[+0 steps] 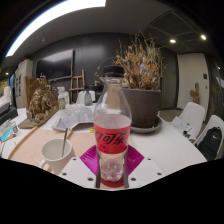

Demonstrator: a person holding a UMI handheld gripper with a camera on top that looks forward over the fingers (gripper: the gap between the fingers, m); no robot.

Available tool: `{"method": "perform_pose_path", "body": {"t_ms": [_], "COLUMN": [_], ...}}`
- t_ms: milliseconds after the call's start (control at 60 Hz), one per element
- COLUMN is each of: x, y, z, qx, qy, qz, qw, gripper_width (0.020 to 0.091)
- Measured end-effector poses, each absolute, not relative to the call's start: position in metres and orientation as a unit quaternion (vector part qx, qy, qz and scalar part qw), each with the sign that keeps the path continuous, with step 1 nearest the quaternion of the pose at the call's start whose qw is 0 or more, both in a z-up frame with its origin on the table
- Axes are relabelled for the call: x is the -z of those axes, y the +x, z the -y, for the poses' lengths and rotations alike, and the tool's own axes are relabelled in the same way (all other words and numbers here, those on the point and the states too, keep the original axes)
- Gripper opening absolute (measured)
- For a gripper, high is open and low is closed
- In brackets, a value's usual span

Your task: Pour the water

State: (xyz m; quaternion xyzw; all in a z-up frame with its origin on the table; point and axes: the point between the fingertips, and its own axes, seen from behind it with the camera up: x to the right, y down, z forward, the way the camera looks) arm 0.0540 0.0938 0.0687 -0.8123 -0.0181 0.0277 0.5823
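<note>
A clear plastic bottle [112, 120] with a red label and a dark cap stands upright between my fingers, its lower part filled with clear liquid. My gripper [112, 160] is shut on the bottle's base, and the pink pads [90, 158] press against it on both sides. A white cup [55, 152] sits on the table [172, 146] to the left of the bottle, a little beyond the left finger. A thin stick leans in the cup. What the bottle's base rests on is hidden by the fingers.
A large grey planter [145, 106] with dried stalks stands behind the bottle to the right. A smaller dried plant [40, 100] and small items sit at the far left. White chairs [192, 118] stand off the table's right side.
</note>
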Motion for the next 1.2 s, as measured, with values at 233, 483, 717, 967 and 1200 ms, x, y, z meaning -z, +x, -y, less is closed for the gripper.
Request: {"method": "perform_pose_path", "body": {"t_ms": [233,483,717,967,1200], "x": [-0.06,-0.108,-0.176,-0.219,-0.229], "y": [0.058,0.048,-0.019,-0.089,-0.12], "z": [-0.081,-0.011,0.106,0.205,0.242], "qx": [0.002,0.035,0.038,0.049,0.059], "qy": [-0.835,-0.853,-0.868,-0.87,-0.871], "qz": [0.028,0.005,-0.02,-0.025,-0.009], "qw": [0.55,0.521,0.495,0.49,0.488], "gripper_width": [0.0781,0.0856,0.0856,0.0856,0.0857]}}
